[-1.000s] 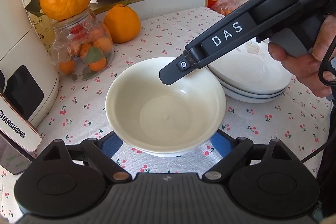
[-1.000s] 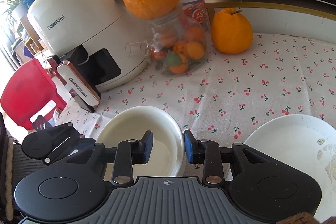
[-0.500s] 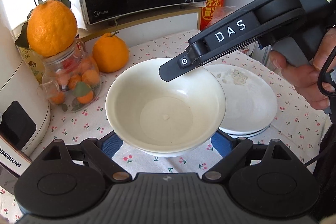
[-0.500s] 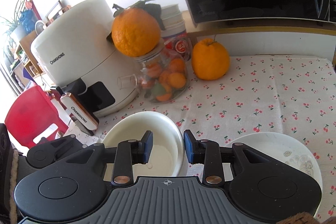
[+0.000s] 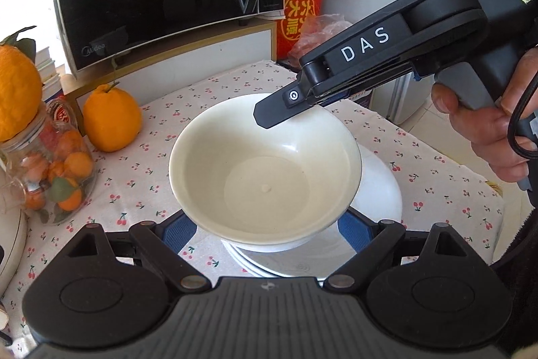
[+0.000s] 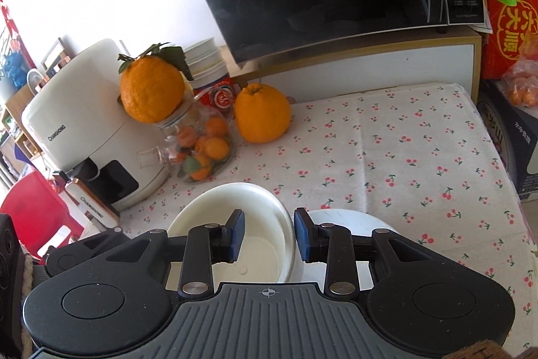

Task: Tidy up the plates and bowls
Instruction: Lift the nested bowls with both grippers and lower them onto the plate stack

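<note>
Seen from the left wrist: left tool (image 5: 267, 226), blue pads spread wide and pressed to the base of a cream bowl (image 5: 265, 170), carried just above a stack of white plates (image 5: 380, 190) on the cherry-print surface (image 5: 437, 190), presumably to rest it on top; right tool (image 5: 265, 118) reaching over the far rim. From the right wrist: right tool (image 6: 268, 236), pads parted and gripping nothing, straddling the bowl's (image 6: 235, 201) rim, likely to steady it; plates (image 6: 349, 221) just beside.

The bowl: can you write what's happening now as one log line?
left gripper: shut on bowl | right gripper: open astride bowl rim | bowl: above plate stack
</note>
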Motion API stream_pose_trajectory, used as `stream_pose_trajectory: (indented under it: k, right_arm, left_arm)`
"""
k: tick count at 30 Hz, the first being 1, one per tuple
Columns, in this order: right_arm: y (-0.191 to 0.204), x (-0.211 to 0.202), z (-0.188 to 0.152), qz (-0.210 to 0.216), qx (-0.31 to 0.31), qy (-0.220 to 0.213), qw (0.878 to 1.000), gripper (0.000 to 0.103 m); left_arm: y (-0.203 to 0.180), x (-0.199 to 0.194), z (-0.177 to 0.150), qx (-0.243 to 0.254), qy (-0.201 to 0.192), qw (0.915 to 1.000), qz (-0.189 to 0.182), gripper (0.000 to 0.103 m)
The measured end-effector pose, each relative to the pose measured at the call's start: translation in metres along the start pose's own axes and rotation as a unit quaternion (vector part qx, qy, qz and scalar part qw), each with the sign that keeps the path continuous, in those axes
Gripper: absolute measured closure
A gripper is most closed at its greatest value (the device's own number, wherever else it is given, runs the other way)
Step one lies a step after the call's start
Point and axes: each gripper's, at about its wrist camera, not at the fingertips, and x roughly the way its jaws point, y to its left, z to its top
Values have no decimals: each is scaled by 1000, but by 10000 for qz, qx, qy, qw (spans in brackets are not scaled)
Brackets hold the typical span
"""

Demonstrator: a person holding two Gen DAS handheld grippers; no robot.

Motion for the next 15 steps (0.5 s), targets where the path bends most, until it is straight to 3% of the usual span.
stream_pose_trajectory:
  k: [15]
  right_arm:
    - [-43,2,-8,-292,287,264,9988,70]
  left_arm:
    - [-23,27,4,84,226,9994,-242,14]
